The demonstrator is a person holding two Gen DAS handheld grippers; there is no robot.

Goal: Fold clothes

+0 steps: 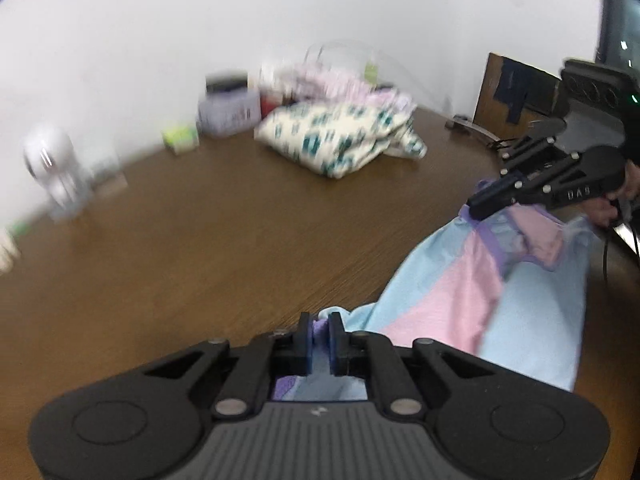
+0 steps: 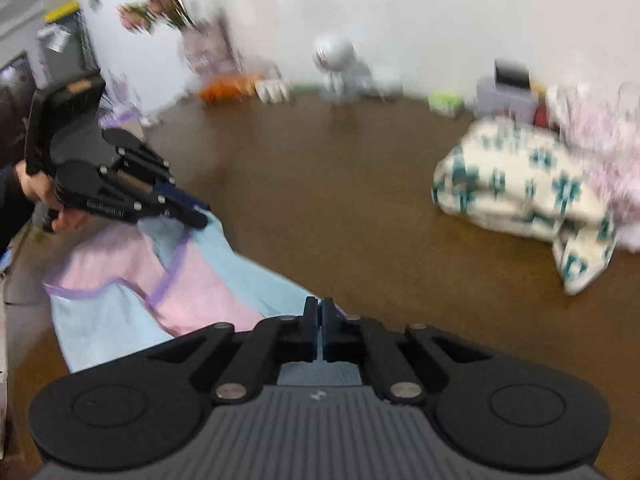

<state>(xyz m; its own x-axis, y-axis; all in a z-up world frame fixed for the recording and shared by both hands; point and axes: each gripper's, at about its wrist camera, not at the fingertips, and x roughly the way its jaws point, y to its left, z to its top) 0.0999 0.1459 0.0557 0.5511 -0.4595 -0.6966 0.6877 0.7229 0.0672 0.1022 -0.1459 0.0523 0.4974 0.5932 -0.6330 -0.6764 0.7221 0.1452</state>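
While the pastel garment is stretched between the two tools above the wooden table, each of its ends is pinched so that the cloth can be spread out or carried over into a fold. The left gripper is seen nearly shut, with a bunch of lilac and pale blue fabric caught between its blue pads. The right gripper is seen fully closed at about 6 o'clock of its own view; pale blue cloth lies directly under and behind its fingers, so an edge is judged to be held there, though the pinch itself is hard to make out. From the left wrist view the right tool is seen at 3 o'clock, its tips resting on the purple-trimmed part of the garment, with the person's hand behind it. A folded cream cloth with teal print is set at 12 o'clock, well apart from the work, and a small white figure and a lidded jar are ranged along the wall. Nothing is found in the way on the bare wood ahead.
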